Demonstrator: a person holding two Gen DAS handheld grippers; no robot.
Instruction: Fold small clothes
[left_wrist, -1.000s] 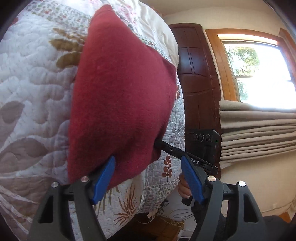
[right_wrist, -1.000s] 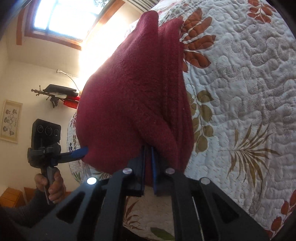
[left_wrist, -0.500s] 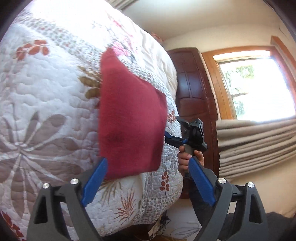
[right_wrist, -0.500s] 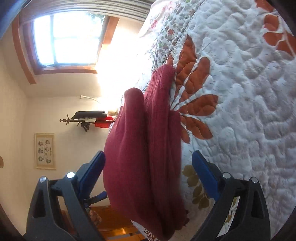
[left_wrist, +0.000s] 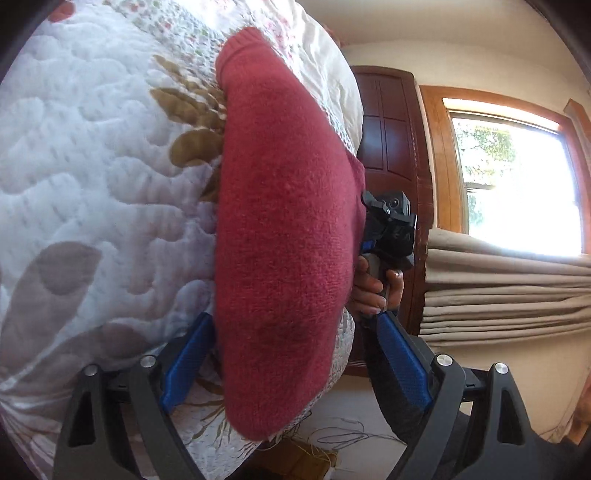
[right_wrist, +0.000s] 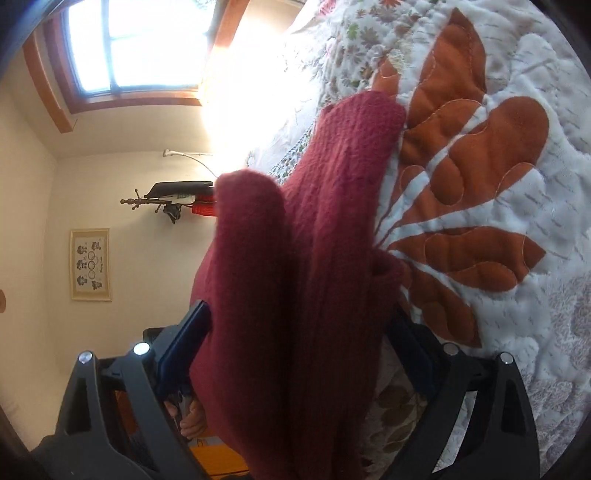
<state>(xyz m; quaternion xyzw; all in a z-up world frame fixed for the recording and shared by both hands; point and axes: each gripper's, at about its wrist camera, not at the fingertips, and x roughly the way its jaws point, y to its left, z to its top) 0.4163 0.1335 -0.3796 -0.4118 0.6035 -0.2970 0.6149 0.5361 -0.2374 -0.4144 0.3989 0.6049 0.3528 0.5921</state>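
Here, a folded red garment (left_wrist: 284, 236) lies on the quilt (left_wrist: 92, 177).

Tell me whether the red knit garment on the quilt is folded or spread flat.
Folded. In the right wrist view the red knit garment shows stacked layers with rounded fold edges, lying on the quilt.

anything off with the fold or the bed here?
Mostly fine. The red knit garment lies folded on the quilt, but the right wrist view shows its layers bulging apart at the far end rather than lying flat. Both the left claw and right claw are open around it.
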